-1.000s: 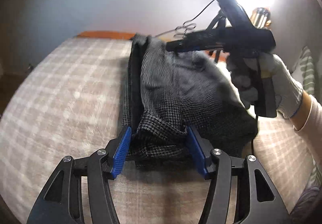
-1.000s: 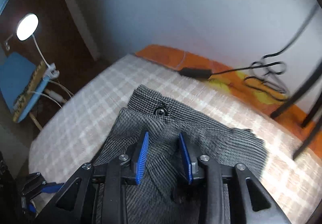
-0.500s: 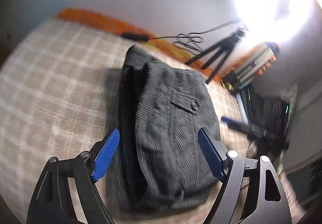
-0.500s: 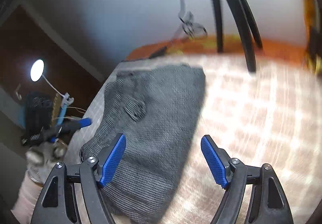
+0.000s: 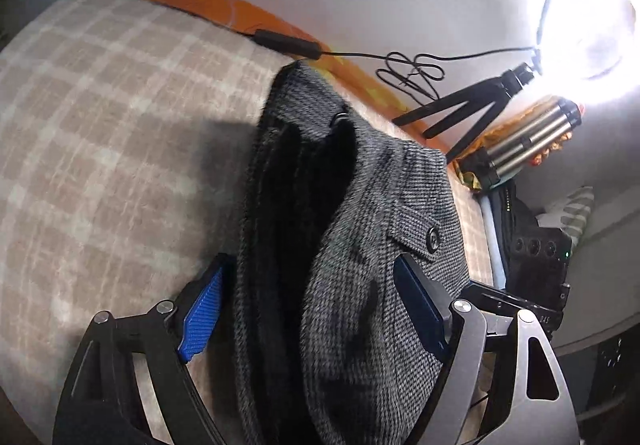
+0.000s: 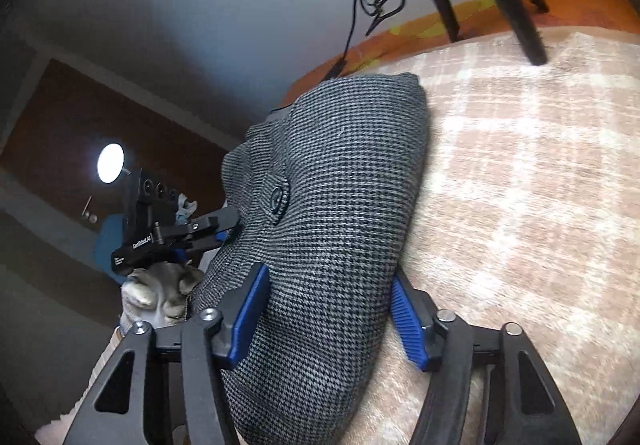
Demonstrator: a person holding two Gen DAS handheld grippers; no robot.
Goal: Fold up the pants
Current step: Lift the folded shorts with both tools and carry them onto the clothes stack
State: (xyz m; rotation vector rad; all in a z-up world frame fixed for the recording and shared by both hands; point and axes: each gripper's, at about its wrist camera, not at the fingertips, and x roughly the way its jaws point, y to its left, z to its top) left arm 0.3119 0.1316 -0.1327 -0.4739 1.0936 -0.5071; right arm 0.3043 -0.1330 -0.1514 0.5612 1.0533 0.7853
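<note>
- Straddling the folded bundle from opposite ends, both tools stand with blue pads spread wide and the cloth between them, neither pinching it.
- At 6 o'clock in the left wrist view, the left gripper (image 5: 310, 309) has grey houndstooth wool pants (image 5: 360, 253) lying between its pads, waistband opening gaping dark toward 12 o'clock.
- In the right wrist view the right gripper (image 6: 326, 315) brackets the smooth folded edge of the pants; the buttoned pocket flap (image 6: 276, 199) sits at 11 o'clock from it.
- The bundle rests on a beige plaid bedspread (image 5: 100, 133), with a black tripod (image 5: 468, 105) and a tangled cable (image 5: 412, 73) beyond at 1 o'clock.
- Step, as I judge it: the folds look made, and this is a final squaring or a regrasp.
- Next move calls for closing on all layers together, lest the loose waistband flap spill open.
</note>
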